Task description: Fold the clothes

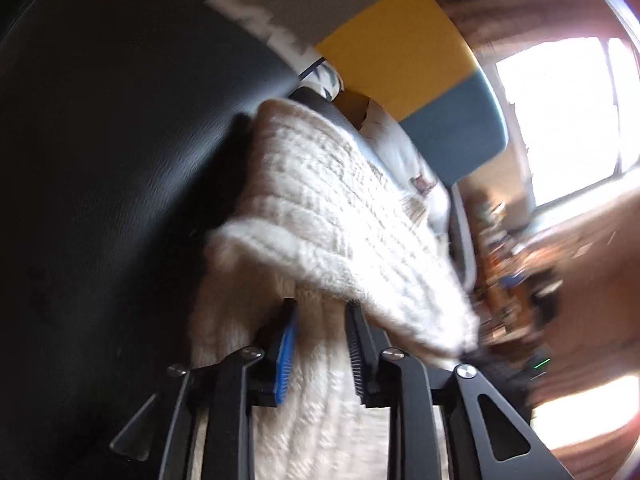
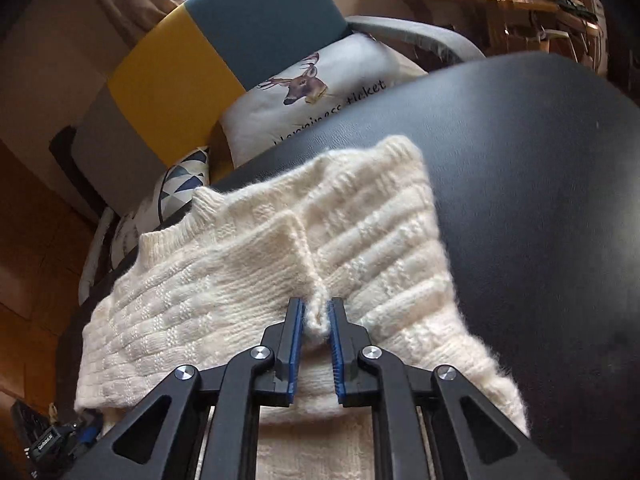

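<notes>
Two hand-held grippers work one cream knitted sweater [image 2: 256,280], which lies spread on a black leather-like surface [image 2: 540,200]. The right gripper [image 2: 318,320] has its blue-padded jaws drawn narrow on a pinched ridge of knit; from that pinch a raised crease runs straight ahead of the jaws toward the ribbed collar [image 2: 204,200], which lies ahead and to the left of them. The body of the garment extends to either side of the jaws, its long axis crosswise to them, with more cloth hanging below toward the camera. The left gripper [image 1: 320,320] shows its jaws standing moderately apart; knit fills the space between and behind them, and a thick folded layer of the sweater [image 1: 340,220] lies just ahead and above. Whether these jaws bear on the cloth cannot be told, as the view is blurred by motion. By judgement, the right gripper has the firmer hold and is the nearer to the crease, so any fold would turn on carrying the pinched ridge along the line ahead of its jaws. Beyond the surface stand a deer-print cushion [image 2: 320,92] and a yellow-and-teal chair back [image 2: 224,48].
</notes>
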